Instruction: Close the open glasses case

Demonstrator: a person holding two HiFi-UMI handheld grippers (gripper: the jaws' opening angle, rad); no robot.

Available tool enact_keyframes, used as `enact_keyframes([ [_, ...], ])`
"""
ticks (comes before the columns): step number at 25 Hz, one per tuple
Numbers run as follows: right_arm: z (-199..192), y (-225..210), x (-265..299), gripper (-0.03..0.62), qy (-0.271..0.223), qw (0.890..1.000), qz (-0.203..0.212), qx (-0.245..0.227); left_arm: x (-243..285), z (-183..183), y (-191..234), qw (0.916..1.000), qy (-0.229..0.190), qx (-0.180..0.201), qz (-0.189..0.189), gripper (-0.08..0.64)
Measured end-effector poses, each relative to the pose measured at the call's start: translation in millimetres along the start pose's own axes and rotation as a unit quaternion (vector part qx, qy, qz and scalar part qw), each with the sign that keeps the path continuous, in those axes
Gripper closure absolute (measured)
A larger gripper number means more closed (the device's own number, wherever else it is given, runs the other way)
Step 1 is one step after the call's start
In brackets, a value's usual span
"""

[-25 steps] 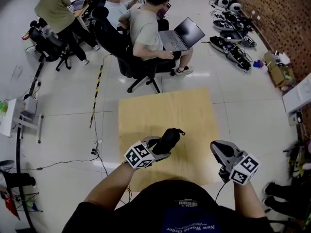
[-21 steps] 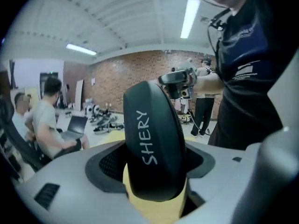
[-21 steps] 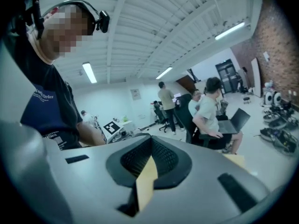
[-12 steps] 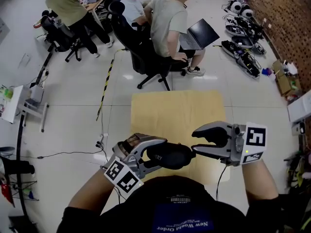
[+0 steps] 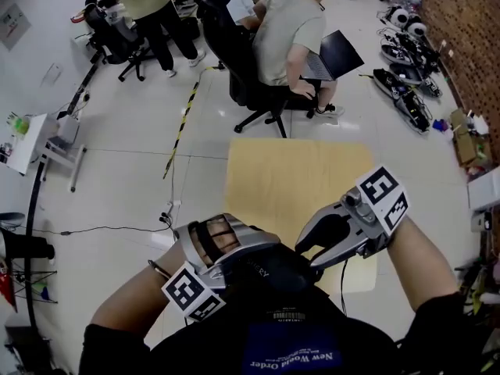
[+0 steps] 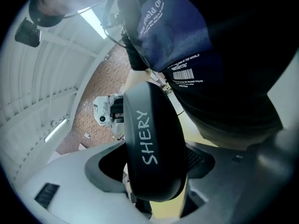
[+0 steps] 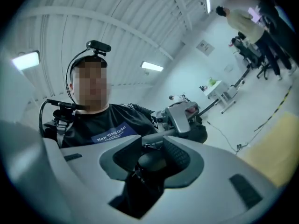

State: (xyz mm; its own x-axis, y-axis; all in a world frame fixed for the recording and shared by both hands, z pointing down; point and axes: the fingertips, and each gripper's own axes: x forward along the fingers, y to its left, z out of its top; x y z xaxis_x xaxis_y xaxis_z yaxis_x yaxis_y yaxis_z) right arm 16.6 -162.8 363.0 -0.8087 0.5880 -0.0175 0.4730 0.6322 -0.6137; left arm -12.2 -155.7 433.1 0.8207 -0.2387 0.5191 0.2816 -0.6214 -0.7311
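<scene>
Two grippers meet at the case [image 6: 152, 143], up by the chest [image 5: 297, 342]. Left gripper [image 5: 248, 255] pinches its middle. Its long side points at the right gripper [image 5: 306, 256], whose jaws are opening round its end.

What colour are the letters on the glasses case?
White letters on a black glasses case. The left gripper view shows them best.
</scene>
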Motion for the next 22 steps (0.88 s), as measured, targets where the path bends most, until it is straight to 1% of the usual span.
enact_keyframes([
  [2,0.4,0.3,0.5,0.48,0.001,1.0,0.015,0.018,-1.6,1.1,1.9,1.0,0.004,0.006,0.003,0.229],
  [5,-0.4,-0.9,-0.2,0.48,-0.002,0.999,0.02,0.039,-0.9,3.3,5.0,0.9999,0.006,0.009,0.008,0.229],
  [9,-3.6,-7.1,-0.5,0.48,-0.003,0.998,0.004,0.057,0.3,1.0,6.1,0.9996,0.017,0.017,0.015,0.229],
  [13,0.7,-7.0,-4.8,0.482,-0.024,0.998,-0.005,0.055,0.1,-9.8,3.6,0.9987,0.044,0.021,0.012,0.229],
  [16,3.2,-8.6,-10.8,0.482,-0.042,0.997,-0.017,0.055,2.1,-12.1,4.2,0.998,0.054,0.029,0.013,0.228],
  [17,4.7,-10.4,-13.3,0.495,-0.05,0.997,-0.026,0.056,3.1,-12.4,4.3,0.9979,0.056,0.03,0.013,0.229],
  [19,6.8,-14.3,-17.4,0.574,-0.059,0.996,-0.045,0.055,5.7,-13.4,3.6,0.9979,0.058,0.028,0.011,0.228],
  [22,5.6,-16.8,-20.3,0.577,-0.057,0.995,-0.058,0.052,8.8,-15.0,2.6,0.9981,0.057,0.02,0.009,0.229],
])
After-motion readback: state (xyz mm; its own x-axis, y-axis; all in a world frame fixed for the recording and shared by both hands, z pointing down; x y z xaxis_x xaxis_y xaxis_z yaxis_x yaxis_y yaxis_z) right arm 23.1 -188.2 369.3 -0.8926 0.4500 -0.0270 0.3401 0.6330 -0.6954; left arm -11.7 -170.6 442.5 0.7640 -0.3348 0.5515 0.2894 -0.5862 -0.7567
